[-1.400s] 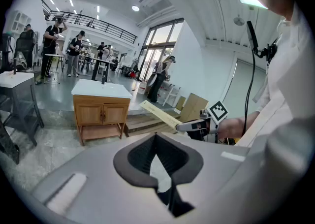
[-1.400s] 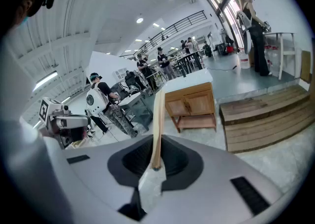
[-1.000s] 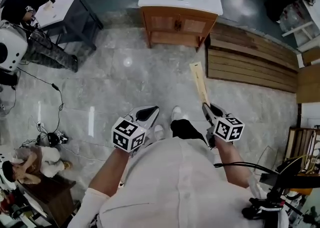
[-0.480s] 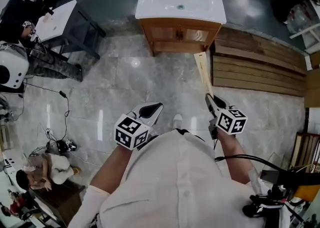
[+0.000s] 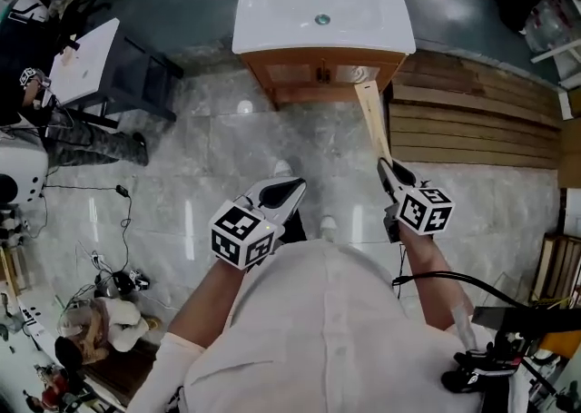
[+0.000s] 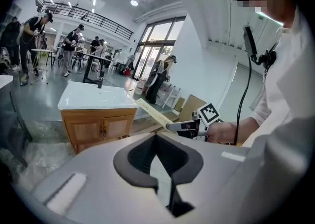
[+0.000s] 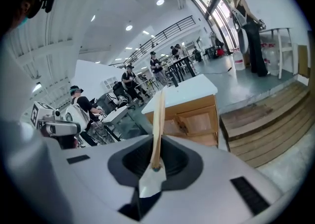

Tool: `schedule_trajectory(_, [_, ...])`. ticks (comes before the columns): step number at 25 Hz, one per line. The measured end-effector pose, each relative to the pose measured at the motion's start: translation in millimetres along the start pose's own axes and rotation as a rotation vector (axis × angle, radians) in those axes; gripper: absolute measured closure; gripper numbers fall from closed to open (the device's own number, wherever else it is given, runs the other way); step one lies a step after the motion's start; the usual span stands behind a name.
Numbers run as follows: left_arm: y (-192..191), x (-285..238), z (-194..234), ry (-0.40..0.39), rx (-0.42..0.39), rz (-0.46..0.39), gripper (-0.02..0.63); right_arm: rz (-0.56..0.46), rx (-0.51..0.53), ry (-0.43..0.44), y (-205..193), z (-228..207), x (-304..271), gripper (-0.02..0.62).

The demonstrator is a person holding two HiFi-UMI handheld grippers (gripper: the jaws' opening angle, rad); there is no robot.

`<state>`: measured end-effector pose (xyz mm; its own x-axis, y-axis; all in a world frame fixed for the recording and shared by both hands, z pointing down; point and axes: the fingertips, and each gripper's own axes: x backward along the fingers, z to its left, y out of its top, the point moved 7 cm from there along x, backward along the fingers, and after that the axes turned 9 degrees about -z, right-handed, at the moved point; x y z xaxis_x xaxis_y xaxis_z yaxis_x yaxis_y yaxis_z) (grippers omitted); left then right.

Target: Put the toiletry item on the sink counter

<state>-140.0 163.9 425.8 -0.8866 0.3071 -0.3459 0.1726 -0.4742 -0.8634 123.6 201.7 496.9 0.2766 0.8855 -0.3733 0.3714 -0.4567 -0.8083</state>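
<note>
Seen from above, a person in a white shirt stands on a glossy grey marble floor (image 5: 218,148), facing a sink counter (image 5: 272,16) with a white top. The counter sits on a wooden cabinet (image 5: 313,73) and is well apart from the person, with bare floor between them. To the right of the cabinet lies a low wooden platform (image 5: 472,121). The person holds a gripper in each hand at waist height. The left gripper (image 5: 283,191) has its jaws together with nothing between them, which its own view confirms (image 6: 160,169). The right gripper (image 5: 390,171) is clamped on the near end of the toiletry item (image 5: 372,121), a long, thin, flat, tan piece. The item sticks out forward from the jaws toward the cabinet's right corner. In the right gripper view, the pads pinch its base and it rises past them in front of the counter (image 7: 158,119). The step in hand appears to be carrying the item to the sink. The next move probably calls for closing the remaining gap, lifting the item over the white top, laying it flat clear of the basin, and then letting go.
</note>
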Motion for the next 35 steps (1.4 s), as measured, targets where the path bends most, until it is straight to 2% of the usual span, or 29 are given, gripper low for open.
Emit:
schedule_trajectory(4, [26,-23,59,-0.035,0.006,0.018,0.600,-0.022,-0.021,-0.063,25,-11,-46,0.555])
schedule_trajectory(11, [95,-51,153,-0.159,-0.079,0.046,0.600,-0.077,-0.023,-0.188,87,-24,-126,0.555])
schedule_trajectory(16, [124,-71,214,-0.170,-0.106,0.075,0.600,-0.115,-0.032,-0.253,122,-48,-179,0.555])
schedule_trajectory(26, [174,-148,258,-0.111,-0.039,0.056,0.600,-0.103,-0.006,-0.275,207,-151,-271,0.555])
schedule_trajectory(35, [218,-227,265,-0.044,-0.048,0.076,0.600,-0.046,-0.031,-0.269,235,-243,-337,0.555])
